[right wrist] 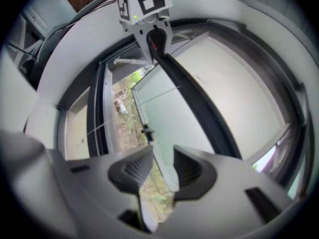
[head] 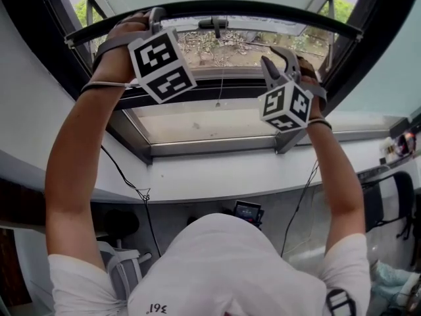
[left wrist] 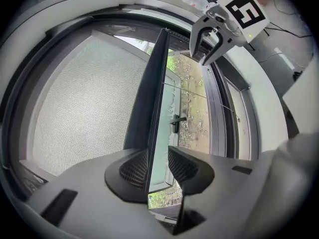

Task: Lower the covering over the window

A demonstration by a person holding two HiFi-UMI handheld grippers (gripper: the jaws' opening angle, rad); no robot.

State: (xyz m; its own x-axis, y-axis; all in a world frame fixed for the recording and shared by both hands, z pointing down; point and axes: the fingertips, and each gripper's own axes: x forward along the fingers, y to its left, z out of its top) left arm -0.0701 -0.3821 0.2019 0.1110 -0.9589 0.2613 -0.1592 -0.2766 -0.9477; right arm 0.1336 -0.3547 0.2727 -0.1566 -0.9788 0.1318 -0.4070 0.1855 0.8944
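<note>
Overhead, both arms reach up to the window, elbows bent and forearms nearly parallel. The left hand (head: 122, 45) sits higher, wrist strapped. It carries the left gripper (head: 156, 17) up to the dark bottom rail (head: 276, 8) of the mesh shade (left wrist: 84, 103). In the left gripper view the rail runs lengthwise between the 2 ribbed pads (left wrist: 133, 169) and lies flat against one of them: the gripper is clamped on the rail near its left end. The right hand (head: 309, 84) is lower and just short of the rail, and the right gripper (head: 273, 59) points upward at it. Its 2 jaws stand apart with nothing in the gap; only the pale window sash (right wrist: 164, 108) shows beyond them. Each marker cube faces the head camera, the left cube (head: 161, 64) tilted and the right cube (head: 285, 105) turned corner-on. The shade covers only the top of the opening. Below the rail, the window handle (head: 216, 25), a thin hanging cord (head: 219, 87) and the white sill (head: 217, 176) are exposed.
</note>
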